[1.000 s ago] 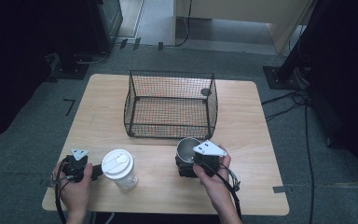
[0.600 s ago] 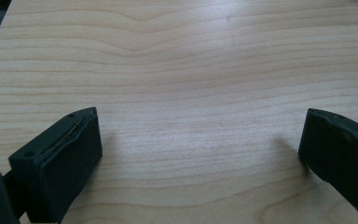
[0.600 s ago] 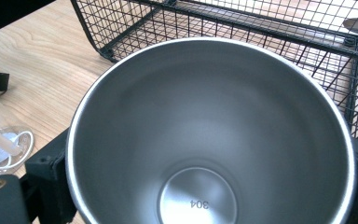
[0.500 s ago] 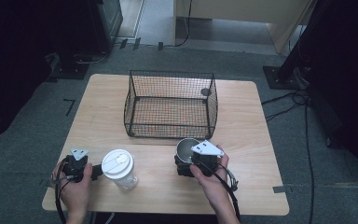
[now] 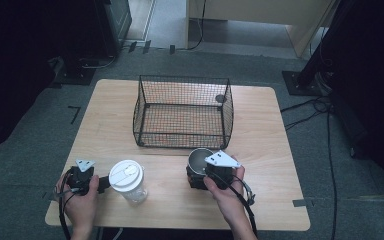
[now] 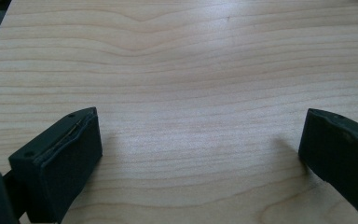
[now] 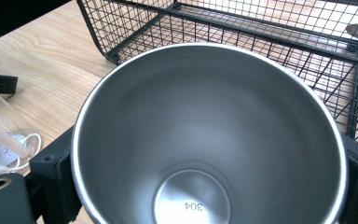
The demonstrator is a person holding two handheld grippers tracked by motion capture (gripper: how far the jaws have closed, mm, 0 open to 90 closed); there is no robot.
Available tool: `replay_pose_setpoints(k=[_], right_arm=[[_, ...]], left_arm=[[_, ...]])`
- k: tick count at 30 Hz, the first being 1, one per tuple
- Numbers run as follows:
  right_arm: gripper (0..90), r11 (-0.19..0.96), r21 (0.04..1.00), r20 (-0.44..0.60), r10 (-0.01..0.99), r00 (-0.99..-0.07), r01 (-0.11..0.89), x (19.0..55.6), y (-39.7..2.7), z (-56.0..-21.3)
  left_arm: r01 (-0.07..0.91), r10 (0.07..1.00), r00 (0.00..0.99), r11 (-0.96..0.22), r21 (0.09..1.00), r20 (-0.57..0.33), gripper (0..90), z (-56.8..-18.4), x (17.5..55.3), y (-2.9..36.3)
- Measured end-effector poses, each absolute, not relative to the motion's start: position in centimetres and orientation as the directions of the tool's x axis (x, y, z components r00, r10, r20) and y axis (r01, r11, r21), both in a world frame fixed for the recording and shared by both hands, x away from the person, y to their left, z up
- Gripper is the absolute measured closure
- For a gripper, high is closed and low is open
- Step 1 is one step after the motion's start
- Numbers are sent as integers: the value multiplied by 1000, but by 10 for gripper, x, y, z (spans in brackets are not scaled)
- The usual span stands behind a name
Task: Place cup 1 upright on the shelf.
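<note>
Near the table's front edge, the right gripper [image 5: 198, 176] has just closed its jaws on the steel cup [image 7: 205, 140].

It looks like a lab or test room: a plain wooden table [image 5: 260, 125] stands on grey carpet [image 5: 40, 145], with cables [image 5: 325, 130] and dark equipment stands [image 5: 305, 80] around it.

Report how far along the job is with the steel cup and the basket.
Done: nothing lies in the basket yet. In hand: the right gripper has just been closing its jaws around the steel cup, which stands on the table in front of the basket. The left gripper sits open beside the lidded cup. Left: lifting either cup.
</note>
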State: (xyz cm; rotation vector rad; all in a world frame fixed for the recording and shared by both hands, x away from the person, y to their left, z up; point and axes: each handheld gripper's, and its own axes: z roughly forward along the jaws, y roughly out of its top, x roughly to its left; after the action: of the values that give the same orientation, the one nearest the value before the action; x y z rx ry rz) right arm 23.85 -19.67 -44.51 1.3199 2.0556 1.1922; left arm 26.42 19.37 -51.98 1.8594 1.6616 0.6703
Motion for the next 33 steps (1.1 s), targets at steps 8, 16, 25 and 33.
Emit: replay_pose_setpoints(k=[8, 16, 25, 33], right_arm=[[71, 165, 842, 100, 888, -449, 514, 239, -199, -439], [71, 156, 855, 97, 889, -447, 494, 239, -198, -426], [71, 152, 868, 90, 888, -451, 473, 242, -198, -416], [72, 142, 883, 87, 887, -454, 447, 247, -198, -400]], left_arm=[[719, 994, 111, -84, 690, 6, 1, -520, 264, 194], [719, 994, 110, -84, 690, 6, 1, -520, 264, 194], [719, 994, 110, -84, 690, 6, 1, -520, 264, 194], [719, 994, 111, -83, 691, 4, 1, -520, 264, 194]])
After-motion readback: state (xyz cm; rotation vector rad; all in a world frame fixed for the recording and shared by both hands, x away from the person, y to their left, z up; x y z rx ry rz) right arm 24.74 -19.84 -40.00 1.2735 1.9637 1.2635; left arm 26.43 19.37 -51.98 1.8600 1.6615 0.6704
